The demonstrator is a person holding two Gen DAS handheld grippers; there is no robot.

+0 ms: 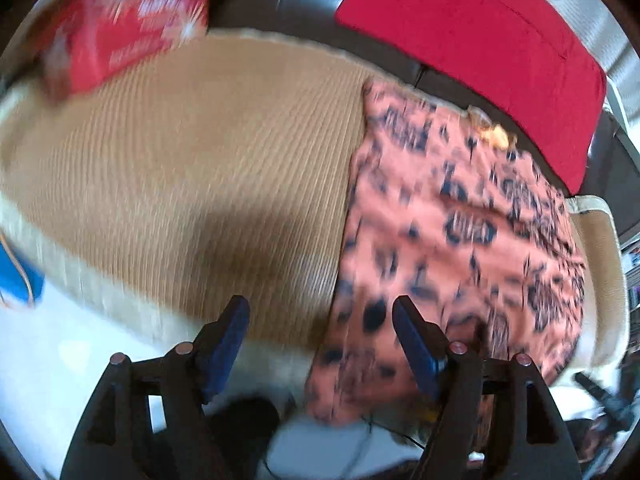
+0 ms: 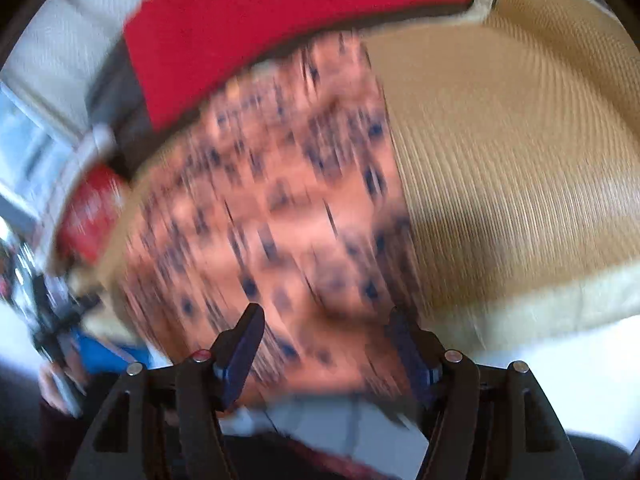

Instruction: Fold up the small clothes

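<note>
A salmon-pink garment with a dark blue print (image 1: 452,232) lies spread on the right part of a tan ribbed mat (image 1: 192,152). My left gripper (image 1: 320,320) hovers open over the mat's near edge, its right finger above the garment's left border, with nothing pressed between the pads. In the right wrist view, which is blurred, the same garment (image 2: 280,208) fills the middle beside the mat (image 2: 500,152). My right gripper (image 2: 325,330) stands open above the garment's near edge. The cloth lies under the fingers, not pinched.
A red printed box (image 1: 124,28) stands on the mat's far left corner. A red cushion (image 1: 472,52) rests on a dark sofa behind the mat. Something blue (image 1: 16,276) lies at the left on the white surface in front, and dark cables run below the garment.
</note>
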